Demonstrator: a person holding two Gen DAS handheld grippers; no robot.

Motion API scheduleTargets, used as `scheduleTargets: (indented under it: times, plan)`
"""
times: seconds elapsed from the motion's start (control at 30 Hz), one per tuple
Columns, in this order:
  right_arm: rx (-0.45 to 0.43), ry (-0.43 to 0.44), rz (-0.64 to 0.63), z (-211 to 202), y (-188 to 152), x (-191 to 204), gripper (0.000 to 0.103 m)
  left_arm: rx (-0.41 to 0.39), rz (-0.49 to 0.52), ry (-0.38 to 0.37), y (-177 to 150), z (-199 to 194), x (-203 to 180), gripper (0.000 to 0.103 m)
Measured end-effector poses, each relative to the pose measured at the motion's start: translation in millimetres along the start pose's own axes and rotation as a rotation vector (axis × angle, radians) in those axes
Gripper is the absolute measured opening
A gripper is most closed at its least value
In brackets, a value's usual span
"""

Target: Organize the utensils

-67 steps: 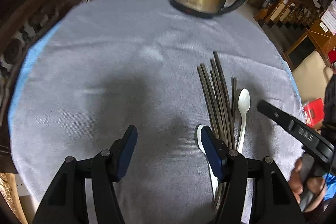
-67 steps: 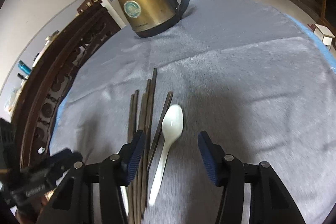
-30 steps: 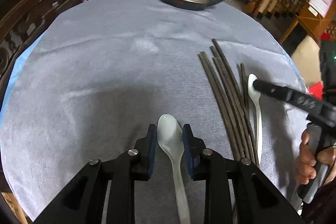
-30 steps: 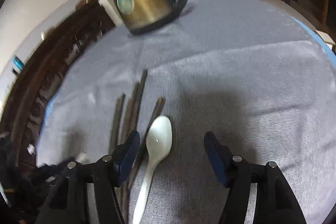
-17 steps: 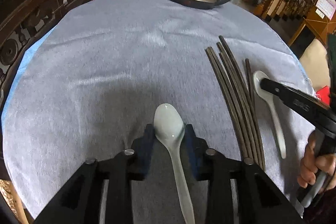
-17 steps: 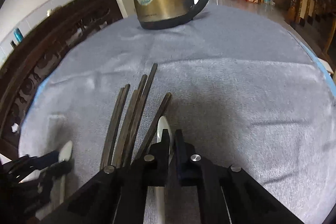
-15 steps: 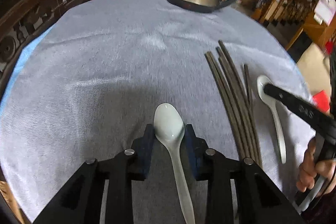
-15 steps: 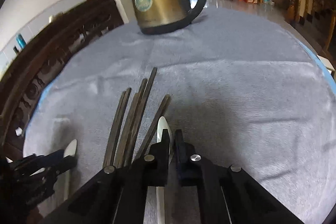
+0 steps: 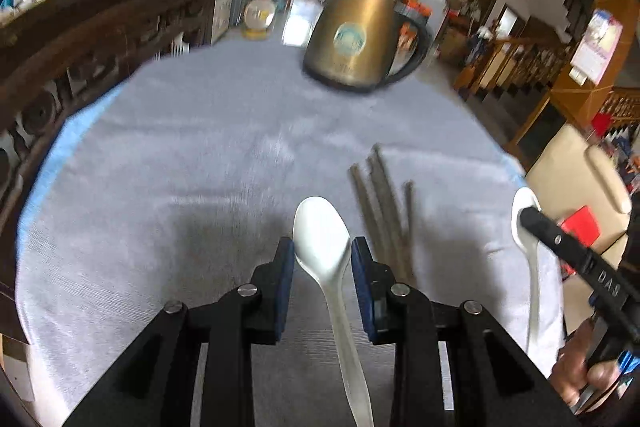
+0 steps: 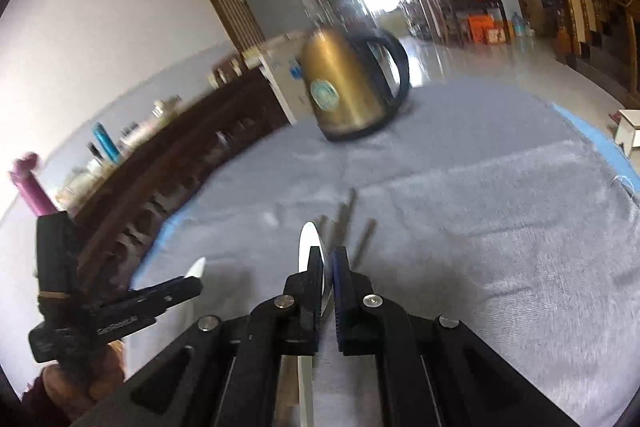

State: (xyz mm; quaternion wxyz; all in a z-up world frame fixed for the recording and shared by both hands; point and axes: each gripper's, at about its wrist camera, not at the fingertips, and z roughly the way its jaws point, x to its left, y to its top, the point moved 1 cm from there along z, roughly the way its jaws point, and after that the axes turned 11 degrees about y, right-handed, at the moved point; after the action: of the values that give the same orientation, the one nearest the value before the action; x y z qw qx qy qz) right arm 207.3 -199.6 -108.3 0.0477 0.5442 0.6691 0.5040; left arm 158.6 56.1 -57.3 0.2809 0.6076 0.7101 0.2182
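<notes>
Both spoons are up off the grey cloth (image 9: 180,167) now, where 0.5 s ago they sat low. The left gripper (image 9: 322,255) pinches 1 white spoon (image 9: 322,243); the right gripper (image 10: 327,267) is clamped on the second spoon (image 10: 307,243), seemingly edge-on. The chopsticks (image 9: 380,211) lie blurred below, uncountable.

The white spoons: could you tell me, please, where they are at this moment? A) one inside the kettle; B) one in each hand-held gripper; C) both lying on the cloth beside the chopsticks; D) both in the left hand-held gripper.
B: the left hand-held gripper clamps one white spoon, and the right hand-held gripper clamps the other spoon edge-on.
</notes>
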Motion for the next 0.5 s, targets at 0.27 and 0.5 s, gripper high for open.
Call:
scheduleTargets:
  times: [0.27, 0.5]
  plan:
    - [-0.124, 0.123, 0.046, -42, -7, 39, 0.006, -0.128, -0.048, -0.104, -6, -73, -20, 0.03]
    - [-0.189, 0.1, 0.059, -55, -30, 59, 0.006, -0.171, -0.064, -0.095, -38, -88, -40, 0.03]
